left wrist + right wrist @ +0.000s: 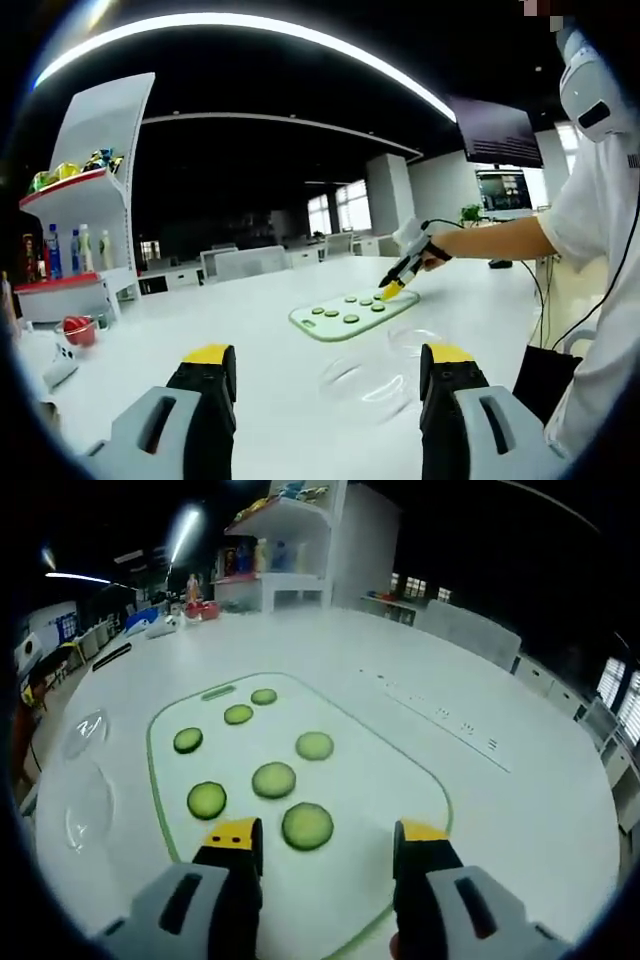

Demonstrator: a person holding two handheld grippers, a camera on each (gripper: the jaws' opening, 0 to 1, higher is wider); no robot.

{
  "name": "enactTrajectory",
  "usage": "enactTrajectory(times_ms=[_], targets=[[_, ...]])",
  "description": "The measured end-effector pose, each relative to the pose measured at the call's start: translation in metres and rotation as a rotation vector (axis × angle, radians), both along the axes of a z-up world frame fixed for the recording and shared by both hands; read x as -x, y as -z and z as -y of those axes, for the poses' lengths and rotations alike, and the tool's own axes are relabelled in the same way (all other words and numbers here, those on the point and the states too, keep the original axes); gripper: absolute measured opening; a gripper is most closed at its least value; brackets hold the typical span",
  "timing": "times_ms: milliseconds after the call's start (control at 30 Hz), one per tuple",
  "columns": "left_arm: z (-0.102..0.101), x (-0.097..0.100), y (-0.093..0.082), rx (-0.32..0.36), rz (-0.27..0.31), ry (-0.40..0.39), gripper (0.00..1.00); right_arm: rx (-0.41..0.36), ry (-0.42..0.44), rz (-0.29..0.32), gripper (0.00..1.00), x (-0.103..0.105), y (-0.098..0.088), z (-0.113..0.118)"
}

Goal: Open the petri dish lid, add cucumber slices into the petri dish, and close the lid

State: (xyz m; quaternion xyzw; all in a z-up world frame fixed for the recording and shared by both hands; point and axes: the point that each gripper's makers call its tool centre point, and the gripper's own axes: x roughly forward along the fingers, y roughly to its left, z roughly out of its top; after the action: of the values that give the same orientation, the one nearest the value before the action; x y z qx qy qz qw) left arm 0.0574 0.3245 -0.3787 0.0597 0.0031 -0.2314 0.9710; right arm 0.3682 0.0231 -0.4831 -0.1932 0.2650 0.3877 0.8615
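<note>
A white, green-edged cutting board (400, 770) carries several cucumber slices (274, 780). My right gripper (327, 835) hangs open just above the board's near end, with one slice (307, 826) right in front of its jaws. Two clear round petri dish parts (88, 805) (86, 730) lie apart on the table to the left of the board. In the left gripper view, my left gripper (328, 360) is open with nothing in it. The clear dish parts (368, 382) (415, 340) lie just ahead of it. Beyond them is the board (350, 315), where the right gripper (393, 289) points down.
A white shelf (95, 190) with bottles and packets stands at the table's far left, a red object (78, 330) at its foot. The person (590, 230) stands to the right of the table edge, with a cable hanging down. A monitor (503, 190) glows behind.
</note>
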Motion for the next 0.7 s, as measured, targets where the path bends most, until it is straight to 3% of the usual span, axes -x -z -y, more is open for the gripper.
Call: enactTrajectory(times_ms=[400,700], targets=[[0.002,-0.001,0.000,0.007,-0.001,0.003,0.75,-0.014,-0.003,0.001,0.41,0.010,-0.002,-0.009],[0.001,-0.001,0.001,0.011,-0.007,0.004,0.75,-0.023,0.009,-0.017,0.33,0.007,0.001,-0.007]])
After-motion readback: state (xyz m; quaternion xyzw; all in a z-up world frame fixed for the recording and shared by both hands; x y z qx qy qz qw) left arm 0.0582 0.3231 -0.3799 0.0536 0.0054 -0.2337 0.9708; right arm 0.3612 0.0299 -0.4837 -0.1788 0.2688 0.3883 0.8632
